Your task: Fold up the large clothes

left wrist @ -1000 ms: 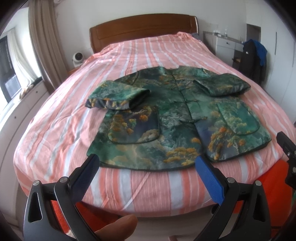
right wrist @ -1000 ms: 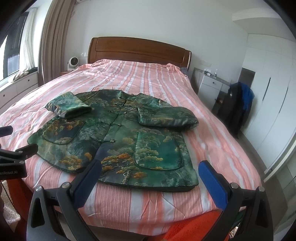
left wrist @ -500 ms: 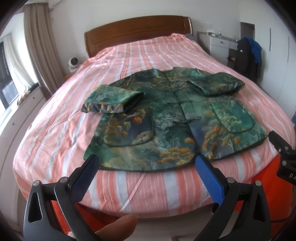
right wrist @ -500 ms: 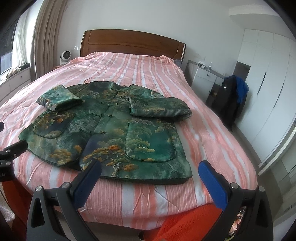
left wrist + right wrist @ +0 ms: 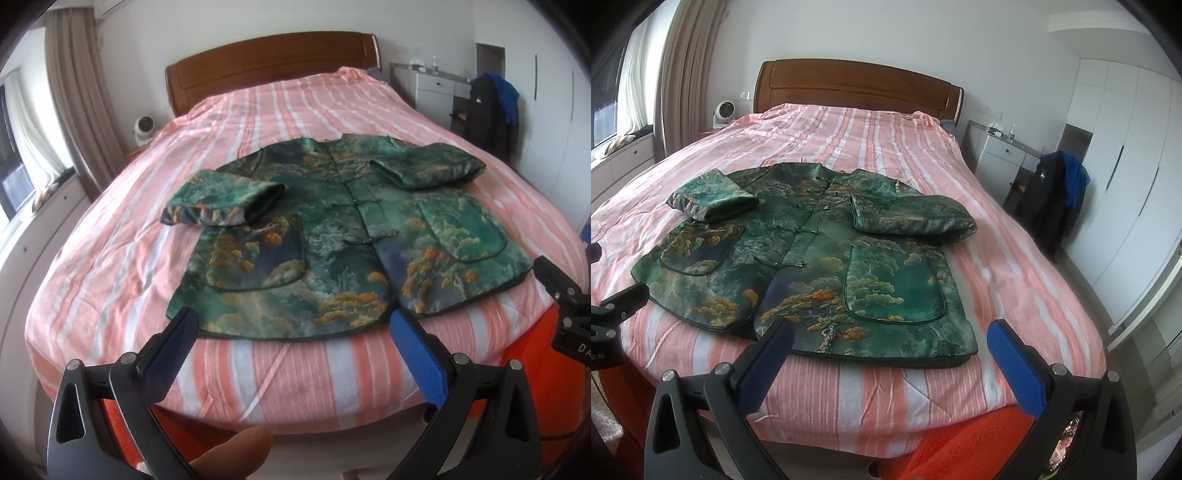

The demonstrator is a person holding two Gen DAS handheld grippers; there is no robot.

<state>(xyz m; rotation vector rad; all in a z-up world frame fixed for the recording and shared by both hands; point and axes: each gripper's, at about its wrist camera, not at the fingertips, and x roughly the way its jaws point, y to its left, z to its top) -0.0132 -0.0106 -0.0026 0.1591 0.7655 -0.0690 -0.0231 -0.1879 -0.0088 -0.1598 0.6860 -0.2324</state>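
A green patterned jacket (image 5: 332,229) with orange tree print lies flat, front up, on the pink striped bed (image 5: 122,266). Both sleeves are folded in over the chest. It also shows in the right wrist view (image 5: 820,266). My left gripper (image 5: 295,332) is open and empty, held off the foot of the bed just short of the jacket's hem. My right gripper (image 5: 890,339) is open and empty, short of the hem's right part. Each gripper's body shows at the edge of the other's view.
A wooden headboard (image 5: 273,62) stands at the far end. A white dresser (image 5: 1001,162) and a chair with dark and blue clothes (image 5: 1056,195) stand to the right, next to white wardrobes (image 5: 1137,177). A small white fan (image 5: 722,112) sits at the back left. Orange fabric (image 5: 960,443) hangs below the bed's foot.
Both grippers have drawn back and risen a little from the bed, so the jacket sits farther away in both views. The jacket has not moved. Both grippers stay open.
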